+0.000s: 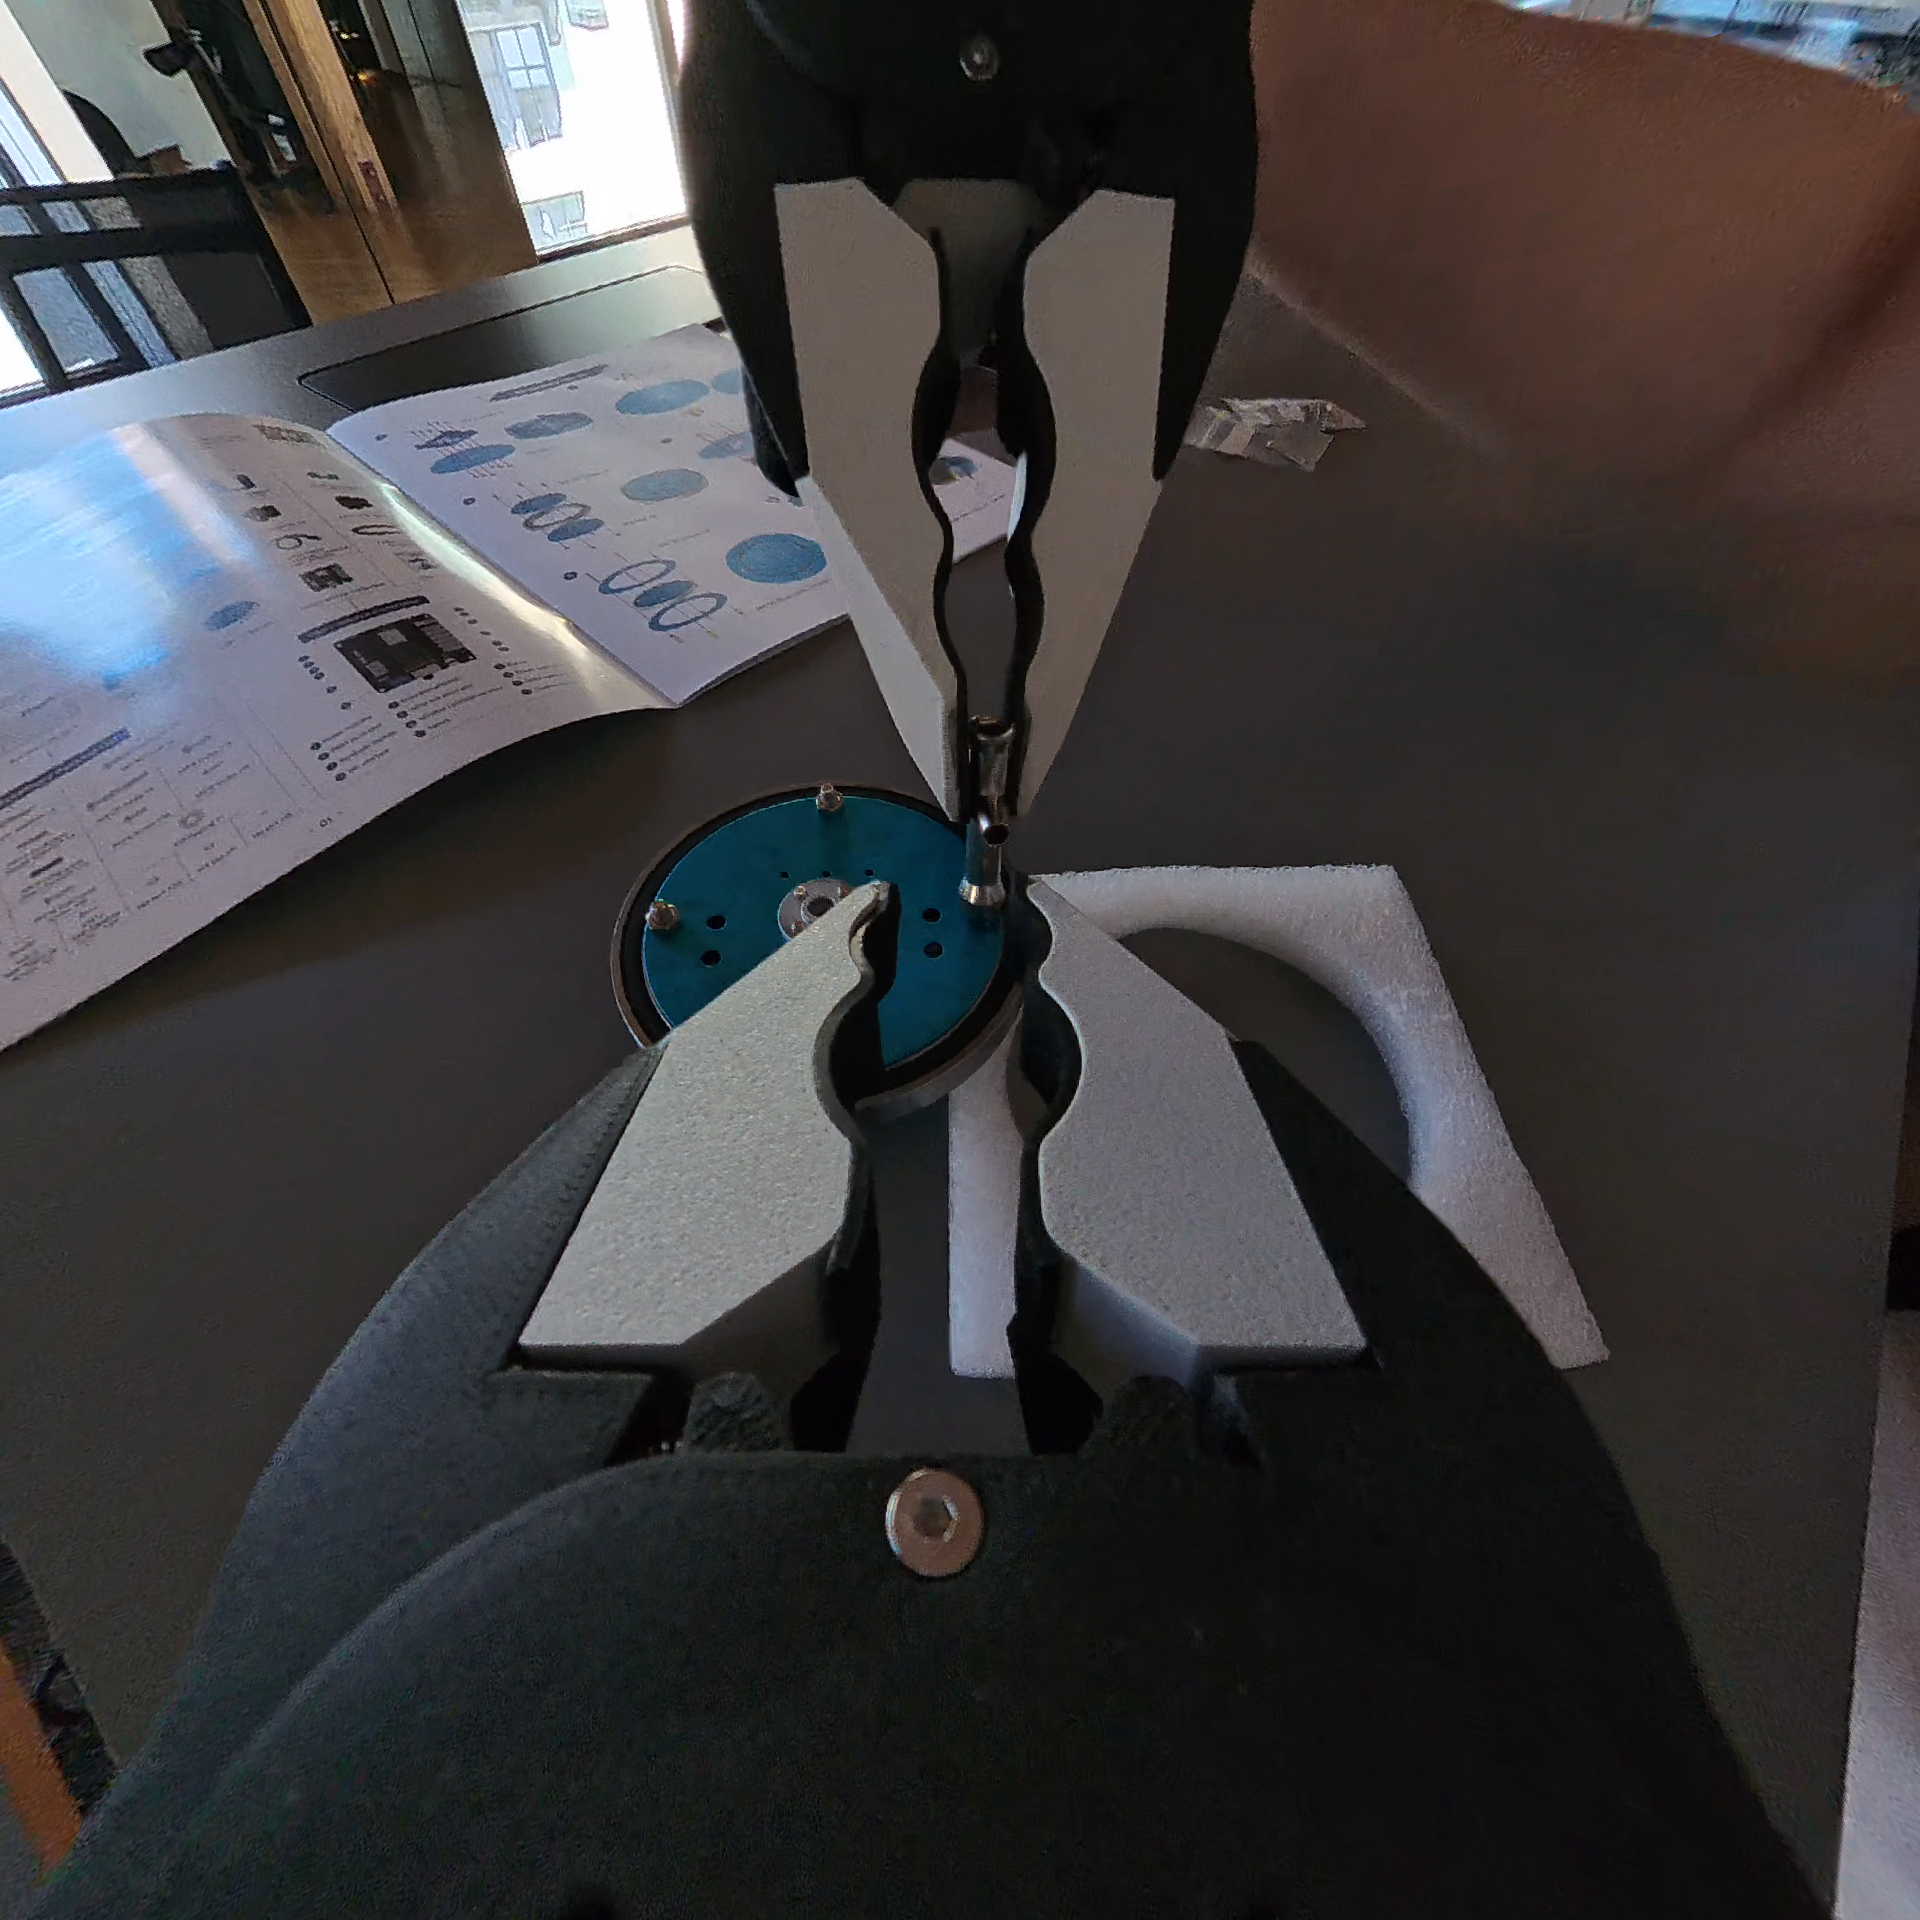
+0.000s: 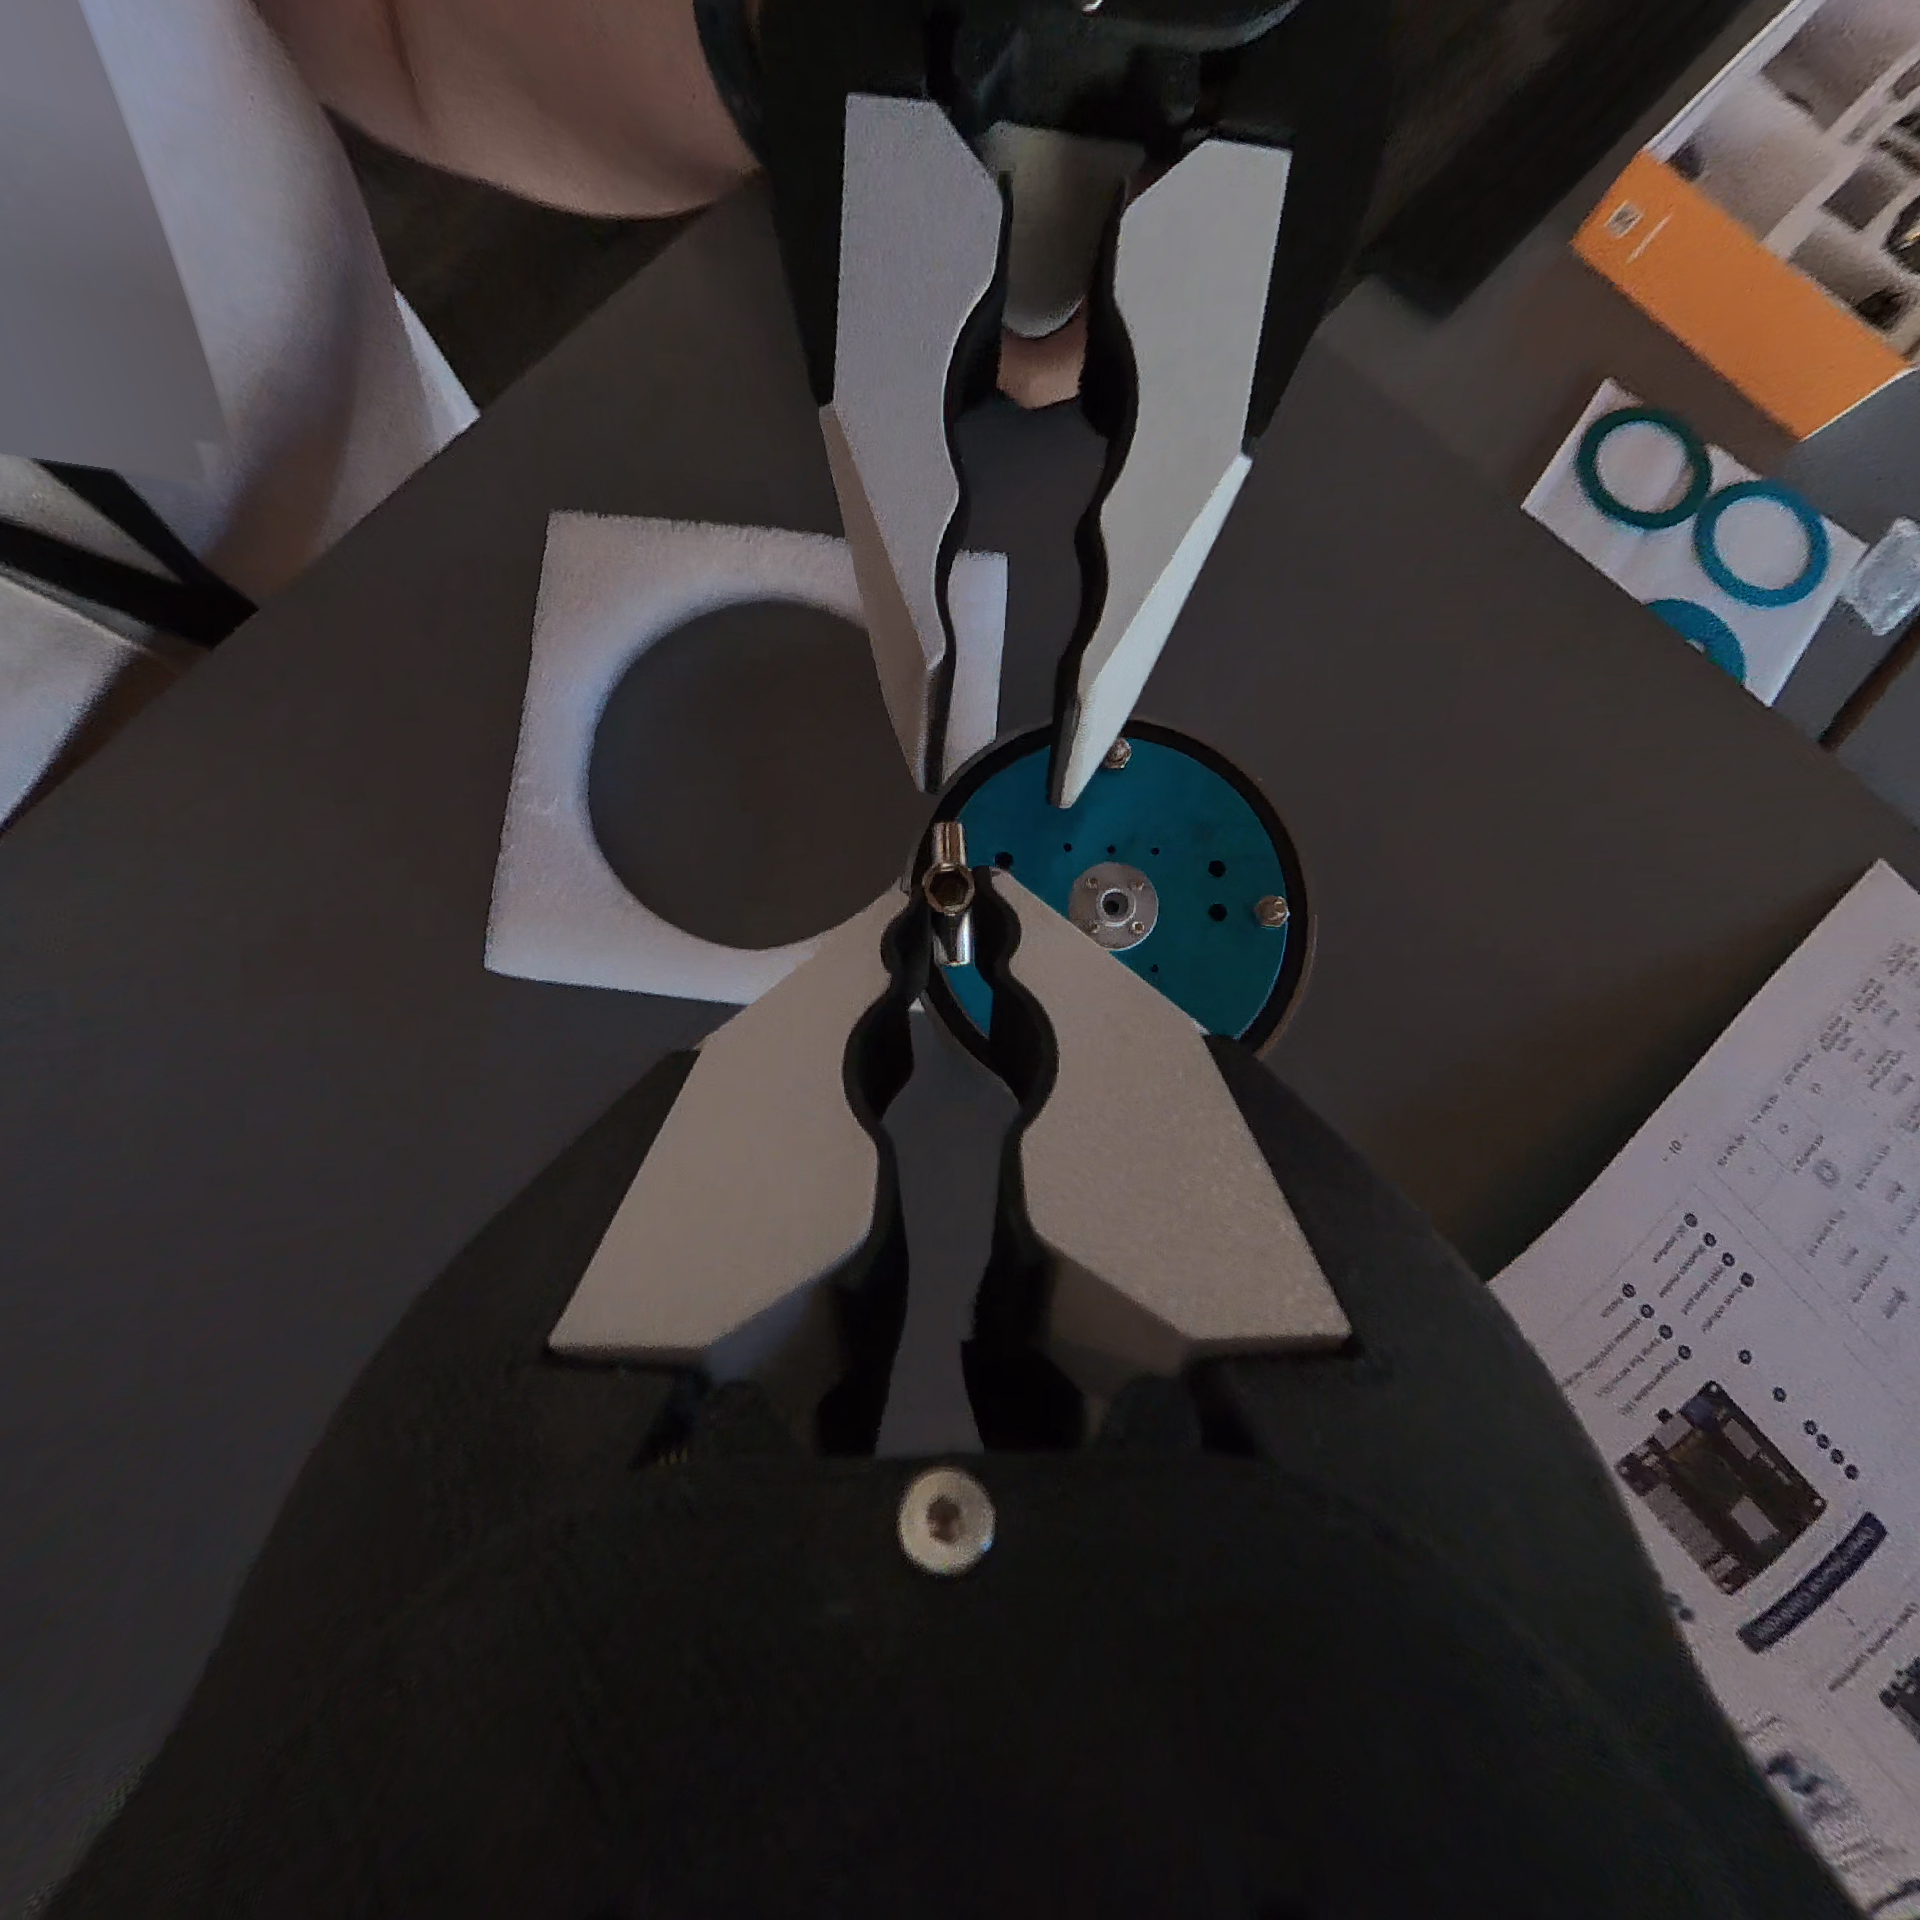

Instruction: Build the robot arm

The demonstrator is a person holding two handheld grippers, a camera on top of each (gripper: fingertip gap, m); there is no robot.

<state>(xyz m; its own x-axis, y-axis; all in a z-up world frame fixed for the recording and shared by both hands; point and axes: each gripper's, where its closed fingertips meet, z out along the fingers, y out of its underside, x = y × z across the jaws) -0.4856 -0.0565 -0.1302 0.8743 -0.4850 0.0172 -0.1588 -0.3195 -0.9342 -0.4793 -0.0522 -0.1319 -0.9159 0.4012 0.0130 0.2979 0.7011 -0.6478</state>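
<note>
A round blue disc (image 1: 748,935) on a dark base lies flat on the dark table; it also shows in the right wrist view (image 2: 1174,831). My left gripper (image 1: 961,894) stands a little open across its rim. One finger (image 1: 748,1060) lies over the blue face and the other is beside the rim. My right gripper (image 2: 951,888) is shut on a small silver socket tool (image 2: 948,896). The tool (image 1: 992,758) stands upright on a fitting at the disc's edge. Two small studs (image 1: 828,798) and a silver hub (image 1: 805,904) sit on the disc.
A white foam square with a round cut-out (image 2: 582,644) lies next to the disc. An open booklet (image 1: 312,623) lies on the table beyond it. An orange box (image 2: 1735,291) and blue rings on a white sheet (image 2: 1756,540) are farther off. A crumpled plastic bag (image 1: 1268,426) lies behind. Only a small space, under 4 cm, lies between the two pairs of fingers. From the left gripper's tips to the round blue disc (image 1: 748,935) is close to 4 cm. The right camera catches it too, in the right wrist view (image 2: 1180,892).
</note>
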